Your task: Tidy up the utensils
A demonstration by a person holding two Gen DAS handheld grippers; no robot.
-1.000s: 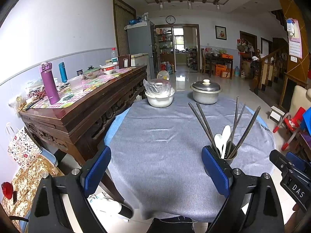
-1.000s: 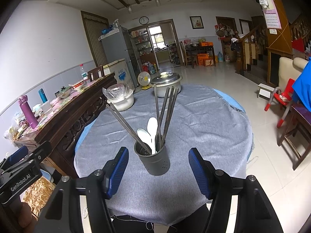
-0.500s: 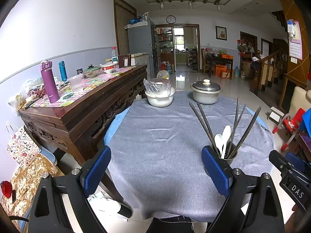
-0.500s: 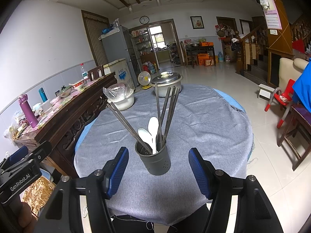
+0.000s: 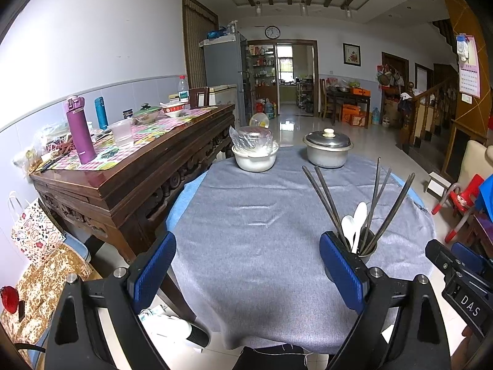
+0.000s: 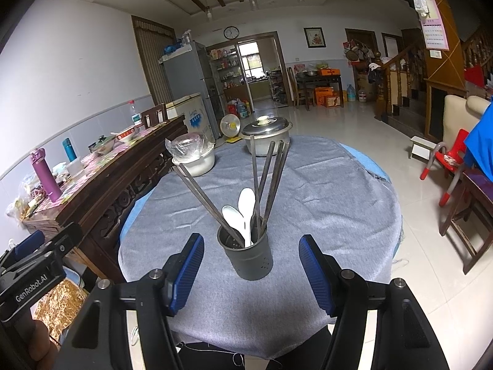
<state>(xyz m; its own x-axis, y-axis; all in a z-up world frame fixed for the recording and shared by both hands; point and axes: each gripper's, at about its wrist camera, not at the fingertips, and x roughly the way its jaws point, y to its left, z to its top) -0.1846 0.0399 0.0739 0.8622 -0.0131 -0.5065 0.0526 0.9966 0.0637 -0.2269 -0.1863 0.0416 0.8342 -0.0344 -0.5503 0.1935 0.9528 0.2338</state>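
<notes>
left gripper: lower frame, jaws wide, empty, over bare cloth
holder: centre of right view, upright between the open pads, untouched
right gripper: jaws apart, nothing held
chopsticks: stiff, thin, likely slippery; pinch mid-shaft above the rim
spoons: white (ceramic or plastic, can't tell), maybe fragile; take by bowl end
holder weight: probably light, tips easily
</notes>
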